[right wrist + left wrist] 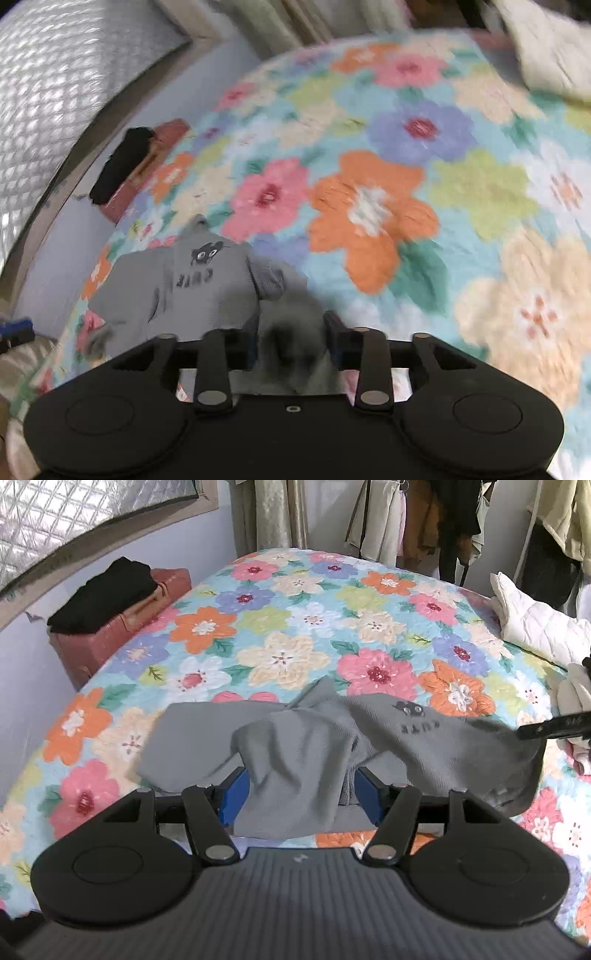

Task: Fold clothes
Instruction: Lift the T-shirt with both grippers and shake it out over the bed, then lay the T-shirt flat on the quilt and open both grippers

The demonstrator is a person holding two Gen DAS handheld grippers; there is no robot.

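Bed (295, 602) — one grey garment (295, 746).

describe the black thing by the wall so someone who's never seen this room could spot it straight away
Start at the flowered bedspread and follow its far left edge to the wall. A reddish-brown suitcase stands there, and the folded black cloth lies on top of it. It is the only plain black item beside the bed.

Floral quilt (280, 635) covers bed; pale wall (22, 686) left (quilted window covering (55, 520) above); curtain (273, 513) behind.
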